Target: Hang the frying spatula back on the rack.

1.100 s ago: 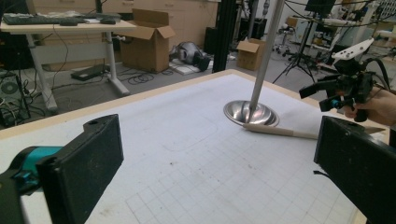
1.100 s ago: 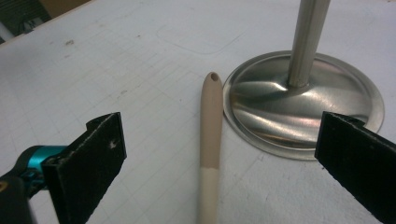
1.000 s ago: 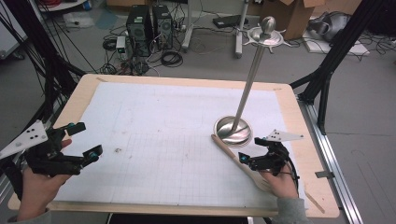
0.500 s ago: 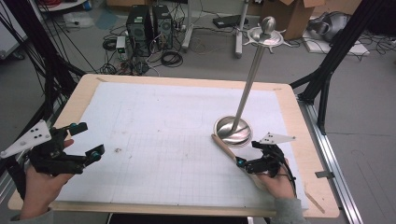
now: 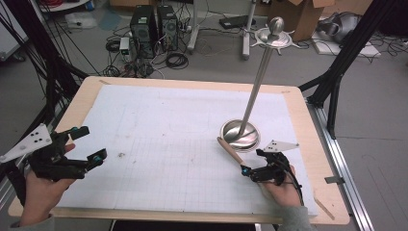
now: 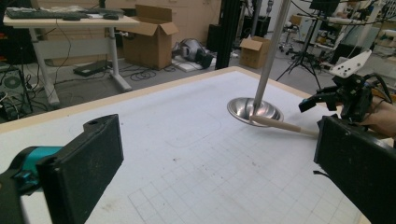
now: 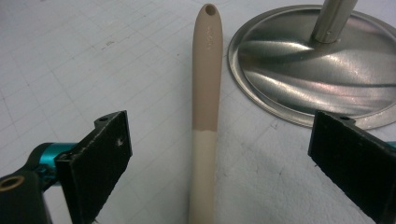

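A person's right hand-held gripper [image 7: 217, 154] hangs spread wide astride a tan utensil handle [image 7: 207, 84] lying flat near the surface's right edge, its tip just beside the domed base of a metal stand [image 5: 240, 135]; nothing is grasped yet, and closing and lifting appear to remain. The left hand-held gripper [image 5: 86, 144] hovers released and empty near the left edge. The stand's base crowds the handle's right side.
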